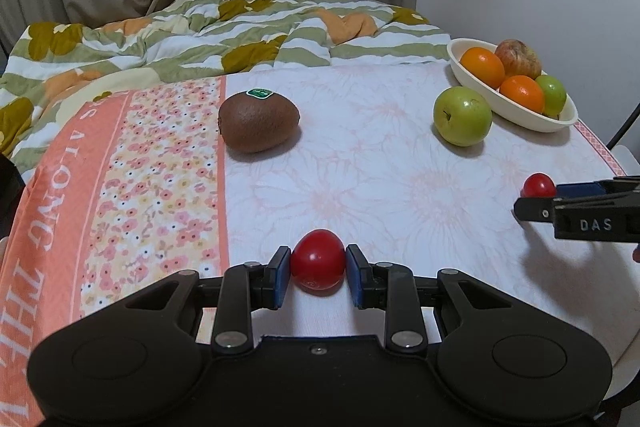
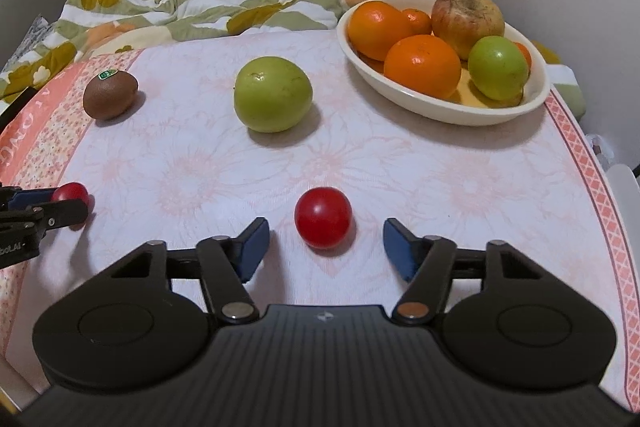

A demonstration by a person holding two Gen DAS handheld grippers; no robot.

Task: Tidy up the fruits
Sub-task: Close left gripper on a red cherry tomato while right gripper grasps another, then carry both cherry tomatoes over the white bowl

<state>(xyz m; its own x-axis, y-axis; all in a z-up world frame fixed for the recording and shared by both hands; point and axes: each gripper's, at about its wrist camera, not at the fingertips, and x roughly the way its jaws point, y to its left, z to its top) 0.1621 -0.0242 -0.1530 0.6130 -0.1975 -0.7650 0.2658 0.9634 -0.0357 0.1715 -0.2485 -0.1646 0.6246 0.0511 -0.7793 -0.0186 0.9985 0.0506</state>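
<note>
tomato half hidden between left gripper pads.

Both wrist views look down, close; sharing the table.

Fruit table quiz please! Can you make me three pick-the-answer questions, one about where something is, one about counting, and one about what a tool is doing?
1. Where is the kiwi?
A. In the bowl
B. On the tablecloth, apart from the bowl
C. In a tool

2. How many small red tomatoes are there?
A. One
B. Two
C. Four

3. What is the left tool doing?
A. Squeezing a tomato
B. Open over nothing
C. Holding the green apple

Answers: 1 B, it lies on the tablecloth far from the bowl. 2 B, one tomato per tool, counting the tomato before the right tool. 3 A, both pads touch it.
</note>
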